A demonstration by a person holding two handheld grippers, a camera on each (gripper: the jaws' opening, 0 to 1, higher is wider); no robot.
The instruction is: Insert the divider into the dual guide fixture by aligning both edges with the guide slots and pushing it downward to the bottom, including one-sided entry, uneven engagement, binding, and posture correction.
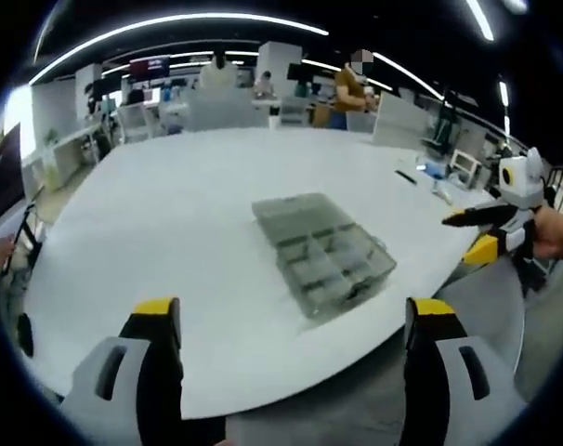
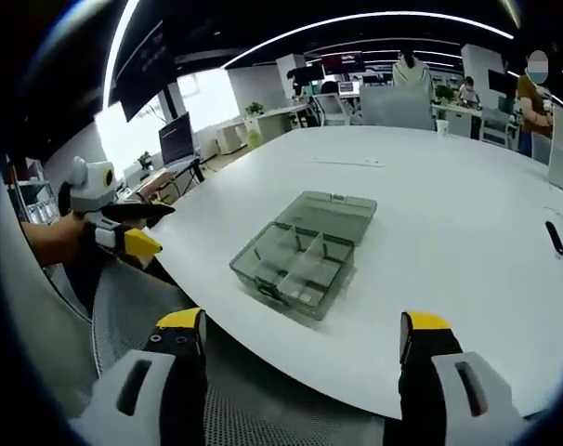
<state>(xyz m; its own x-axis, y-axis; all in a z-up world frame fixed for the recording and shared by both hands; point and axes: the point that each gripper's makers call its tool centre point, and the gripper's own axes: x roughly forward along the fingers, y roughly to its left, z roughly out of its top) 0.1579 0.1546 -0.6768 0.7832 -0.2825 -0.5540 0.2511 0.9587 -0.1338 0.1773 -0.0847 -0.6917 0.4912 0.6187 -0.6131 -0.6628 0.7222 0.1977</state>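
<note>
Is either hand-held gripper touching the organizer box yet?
No, the organizer box sits alone on the white table, with both hand-held grippers open and short of it.

Compartment box point(image 1: 323, 255) on table point(image 1: 170, 214), near its edge.

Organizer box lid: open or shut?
Open: the box shows bare compartments, lid lying flat behind it on the table.
</note>
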